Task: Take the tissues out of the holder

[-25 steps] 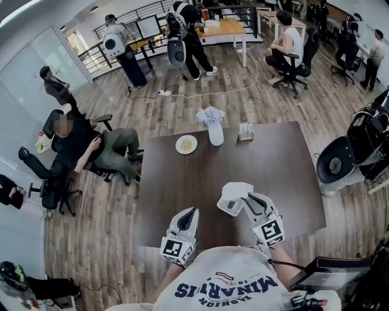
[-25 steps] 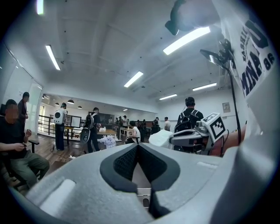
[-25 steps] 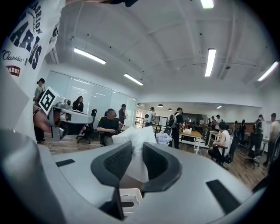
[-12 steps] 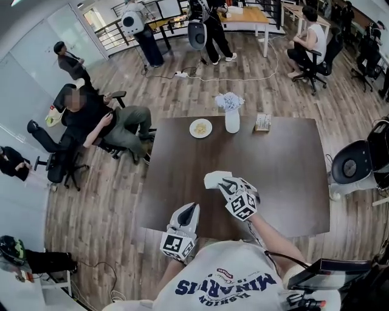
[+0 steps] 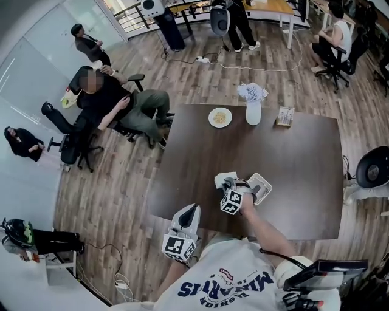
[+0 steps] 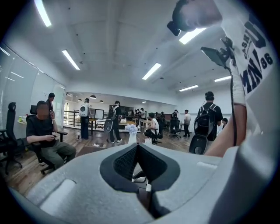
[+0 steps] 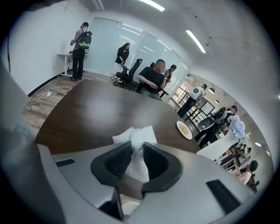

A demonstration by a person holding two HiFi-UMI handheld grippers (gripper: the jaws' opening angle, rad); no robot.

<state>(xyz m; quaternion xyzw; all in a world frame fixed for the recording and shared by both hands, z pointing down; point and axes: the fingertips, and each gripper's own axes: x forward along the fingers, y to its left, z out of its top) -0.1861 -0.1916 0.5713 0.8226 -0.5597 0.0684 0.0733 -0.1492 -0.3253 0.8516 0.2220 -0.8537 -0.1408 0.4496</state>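
Right gripper (image 5: 234,187) low over tabletop (image 5: 298,155), jaws pinching a tissue (image 7: 136,139). Holder (image 5: 261,186) just beside it. Left gripper (image 5: 188,212) at near edge, jaws together, empty.

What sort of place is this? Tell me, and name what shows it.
Most likely an open-plan office or lab workspace: people sit on wheeled office chairs on a wood-plank floor, desks stand at the far end, and glass partition walls run along one side.

wood-plank floor (image 5: 109,200), dark brown table (image 5: 298,176), black office chairs (image 5: 72,144), glass partition (image 7: 109,37), ceiling strip lights (image 6: 70,60)
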